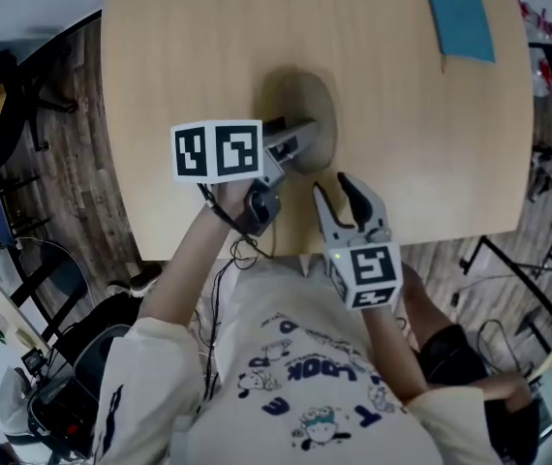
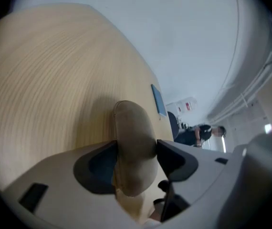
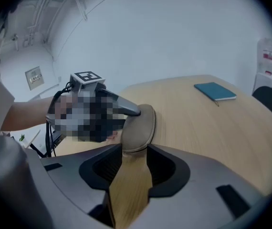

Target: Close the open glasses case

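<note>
Glasses case lies shut-looking on the bench, task seemingly done; left gripper straddles it, jaws wide and unclamped, right gripper gapes empty just short of it.

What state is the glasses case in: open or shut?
Shut: the glasses case is one rounded tan shell, lid down on its base, with only a thin seam showing and no interior visible in any view.
</note>
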`<state>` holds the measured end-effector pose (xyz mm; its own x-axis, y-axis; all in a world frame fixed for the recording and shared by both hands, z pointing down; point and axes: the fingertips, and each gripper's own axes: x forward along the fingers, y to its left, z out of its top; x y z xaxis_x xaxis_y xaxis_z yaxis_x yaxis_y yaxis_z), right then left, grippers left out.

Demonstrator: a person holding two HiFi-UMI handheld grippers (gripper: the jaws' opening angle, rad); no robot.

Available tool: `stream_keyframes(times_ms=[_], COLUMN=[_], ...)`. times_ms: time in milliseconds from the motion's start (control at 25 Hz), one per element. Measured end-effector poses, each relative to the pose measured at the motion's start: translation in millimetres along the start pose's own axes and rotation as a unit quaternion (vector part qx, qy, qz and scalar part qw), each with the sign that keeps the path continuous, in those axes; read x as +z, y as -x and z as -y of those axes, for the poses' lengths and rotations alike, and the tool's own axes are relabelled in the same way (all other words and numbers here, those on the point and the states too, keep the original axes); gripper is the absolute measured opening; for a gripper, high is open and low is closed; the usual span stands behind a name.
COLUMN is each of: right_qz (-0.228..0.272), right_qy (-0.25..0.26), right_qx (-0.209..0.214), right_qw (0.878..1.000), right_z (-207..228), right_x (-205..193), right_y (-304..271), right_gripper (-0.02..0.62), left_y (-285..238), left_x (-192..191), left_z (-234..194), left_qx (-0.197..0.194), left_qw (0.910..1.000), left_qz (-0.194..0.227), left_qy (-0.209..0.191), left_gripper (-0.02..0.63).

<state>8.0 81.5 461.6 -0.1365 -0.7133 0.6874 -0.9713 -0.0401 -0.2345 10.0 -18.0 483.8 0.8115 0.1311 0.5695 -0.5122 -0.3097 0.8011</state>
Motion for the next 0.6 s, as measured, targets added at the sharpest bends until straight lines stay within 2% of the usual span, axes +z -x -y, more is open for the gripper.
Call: stream_keyframes(times_ms=[40, 120, 280, 400, 600], right_qz=[-0.006, -0.015, -0.050, -0.078, -0.087], right_qy=[-0.009, -0.025, -0.057, -0.071, -0.073], right_qx=[-0.002, -0.008, -0.014, -0.002, 0.004], right_qw=[1.000, 1.000, 0.997, 0.994, 0.994], right_z=[5, 16, 20, 8, 7], right_x=[-4, -10, -15, -22, -29], right_y=[-1, -6, -28, -38, -43], right_gripper=[0.148, 0.164, 0.166, 0.164, 0.161], left_y=[-4, -10, -7, -3, -14], left_x=[3, 7, 16, 18, 11], left_z=[3, 7, 2, 0, 7], left_qx=[-0.005, -0.005, 0.006, 0.006, 0.018], left_qw=[0.9995, 0.9981, 0.9972, 0.9966, 0.9966], left_qz=[0.017, 0.040, 0.054, 0.058, 0.062], left_qy=[0.026, 0.047, 0.052, 0.058, 0.050], left_gripper=[0.261, 0.261, 0.261, 0.261, 0.261])
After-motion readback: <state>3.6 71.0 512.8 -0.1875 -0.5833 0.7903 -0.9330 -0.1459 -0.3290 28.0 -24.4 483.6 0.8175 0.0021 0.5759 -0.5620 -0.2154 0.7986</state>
